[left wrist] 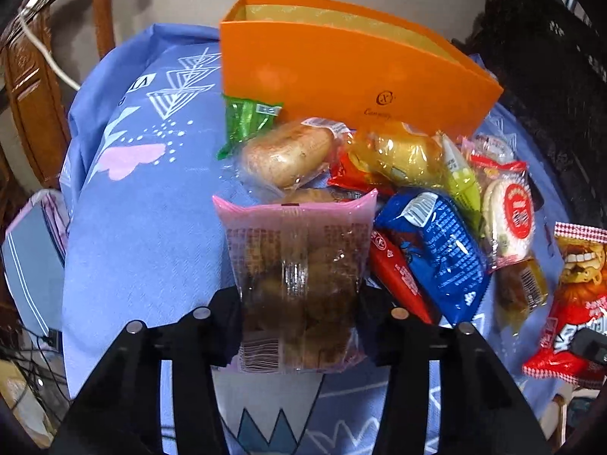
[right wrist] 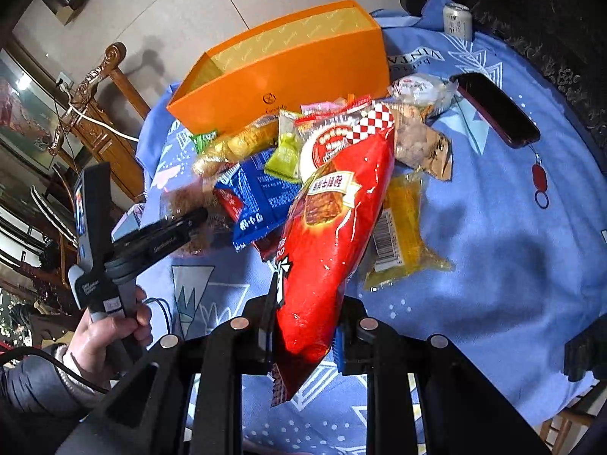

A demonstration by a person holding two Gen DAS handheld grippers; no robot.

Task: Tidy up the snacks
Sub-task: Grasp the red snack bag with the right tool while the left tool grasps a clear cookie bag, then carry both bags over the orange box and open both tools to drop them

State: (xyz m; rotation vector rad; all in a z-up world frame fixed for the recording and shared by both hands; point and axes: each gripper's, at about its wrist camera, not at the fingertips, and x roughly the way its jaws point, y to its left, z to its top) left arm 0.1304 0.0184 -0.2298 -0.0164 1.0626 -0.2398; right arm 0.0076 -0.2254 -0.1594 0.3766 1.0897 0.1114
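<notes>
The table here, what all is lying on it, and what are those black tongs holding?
orange box: one, open-topped, behind the snack pile
blue snack packet: one, in the pile
green packet: one, against the box front
yellow packet: one, clear yellow, right of the pile
drink can: one, white, far edge
phone: one, dark, right of the box
tablecloth: one, blue, patterned
pink-edged pastry packet: one, in the left tongs
red snack bag: one, lifted in the right tongs
hand: one, gripping the left tool's handle
</notes>
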